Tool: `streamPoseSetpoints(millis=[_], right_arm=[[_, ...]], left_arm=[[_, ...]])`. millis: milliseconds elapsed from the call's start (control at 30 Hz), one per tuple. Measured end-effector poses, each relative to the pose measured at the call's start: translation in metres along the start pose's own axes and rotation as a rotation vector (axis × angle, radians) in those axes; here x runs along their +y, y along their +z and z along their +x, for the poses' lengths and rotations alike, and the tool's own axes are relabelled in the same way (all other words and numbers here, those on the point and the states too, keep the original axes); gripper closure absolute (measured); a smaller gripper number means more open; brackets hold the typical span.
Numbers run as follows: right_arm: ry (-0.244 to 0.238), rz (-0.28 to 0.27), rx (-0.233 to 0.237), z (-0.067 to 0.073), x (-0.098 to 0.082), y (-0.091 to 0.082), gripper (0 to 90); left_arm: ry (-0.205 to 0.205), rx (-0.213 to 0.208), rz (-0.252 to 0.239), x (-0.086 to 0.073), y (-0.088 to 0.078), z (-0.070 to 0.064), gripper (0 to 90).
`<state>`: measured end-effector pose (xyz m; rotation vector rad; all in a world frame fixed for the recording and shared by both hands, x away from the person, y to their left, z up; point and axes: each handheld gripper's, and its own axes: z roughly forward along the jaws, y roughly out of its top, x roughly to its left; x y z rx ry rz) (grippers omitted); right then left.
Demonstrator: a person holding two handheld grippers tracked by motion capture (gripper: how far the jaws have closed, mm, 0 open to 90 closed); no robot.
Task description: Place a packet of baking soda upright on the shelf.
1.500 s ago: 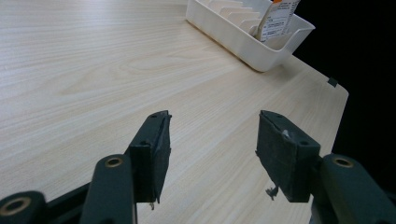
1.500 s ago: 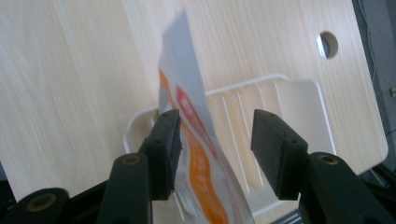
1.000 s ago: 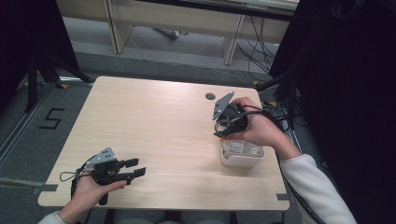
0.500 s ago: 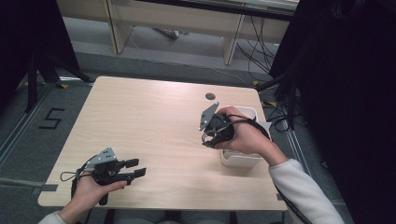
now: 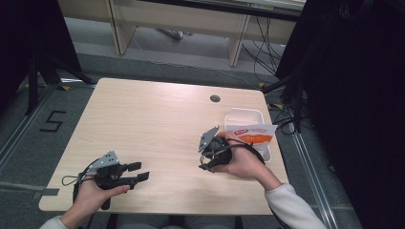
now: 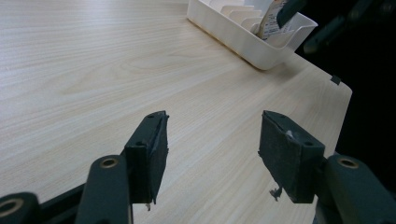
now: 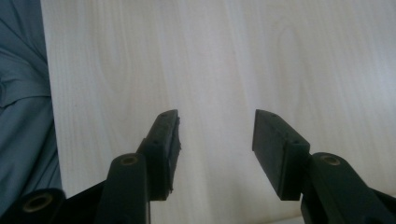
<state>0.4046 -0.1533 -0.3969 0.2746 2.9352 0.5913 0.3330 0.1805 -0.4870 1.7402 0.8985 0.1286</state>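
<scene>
- High view: the right gripper [image 5: 206, 153] sits low over the surface [image 5: 153, 124], just left of the white tray [image 5: 244, 116]. An orange-and-white packet [image 5: 251, 134] stands in the tray, leaning on its near end, and nothing presses on it. The gripper points away from the tray, toward the person's side.
- High view: the left gripper [image 5: 138, 171] rests near the front left corner, its jaws spread and empty, well apart from the tray.
- Left gripper view: the fingers [image 6: 148, 151] stand wide over bare wood. The tray [image 6: 243, 39] lies far ahead near the surface's edge, with the packet [image 6: 270, 21] upright at its end.
- Right gripper view: the fingers [image 7: 164, 140] stand apart with only bare surface between them; the jaws have just been opening wider.
- Step, as I judge it: the packet looks placed in the tray, and the right hand is clear of it and empty.
- Next move, as I judge it: either settle the right gripper on the surface, or, if the packet must lie flat, turn back to the tray and nudge it down without tipping the light tray.
</scene>
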Motion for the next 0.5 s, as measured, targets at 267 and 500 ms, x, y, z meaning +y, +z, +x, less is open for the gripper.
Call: streamPoseSetpoints(millis=[267,500], right_arm=[[0.029,-0.015,0.049,0.009,-0.022,0.034,50.3],[0.044,-0.015,0.029,0.01,-0.024,0.031,47.9]], left_arm=[[0.002,0.016,0.0,0.0,-0.001,0.0,40.5],[0.006,0.008,0.006,0.001,0.0,0.001,39.2]])
